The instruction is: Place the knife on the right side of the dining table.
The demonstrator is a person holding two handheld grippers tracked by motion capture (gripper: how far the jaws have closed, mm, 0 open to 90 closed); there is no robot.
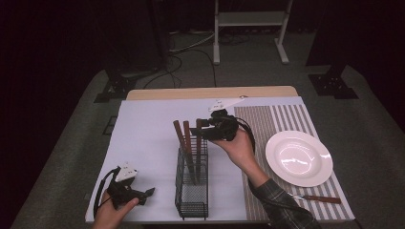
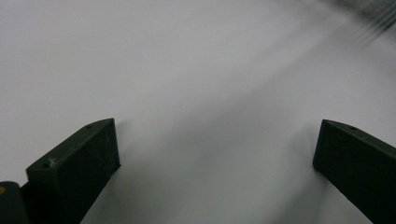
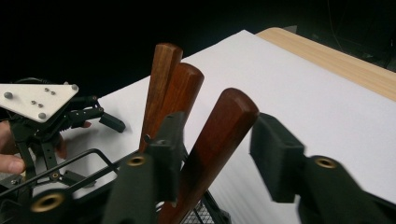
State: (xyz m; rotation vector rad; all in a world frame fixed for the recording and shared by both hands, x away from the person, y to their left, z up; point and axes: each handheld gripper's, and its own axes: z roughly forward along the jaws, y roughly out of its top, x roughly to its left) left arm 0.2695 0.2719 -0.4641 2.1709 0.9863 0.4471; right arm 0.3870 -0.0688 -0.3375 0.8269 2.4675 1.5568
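A reddish-brown wooden handle (image 3: 219,140) with rounded top, standing tilted.

Smooth polished wooden handles (image 3: 219,135) stand in a black wire-mesh metal basket (image 1: 192,191).

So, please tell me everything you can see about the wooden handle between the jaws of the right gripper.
The handle is reddish-brown wood, smooth, with a rounded top end. It leans in the black wire basket, its lower part hidden inside. It stands between the jaws of the right gripper; one jaw looks against it, the other is apart with a gap. Two more handles lean just behind it. What tool it belongs to cannot be told.
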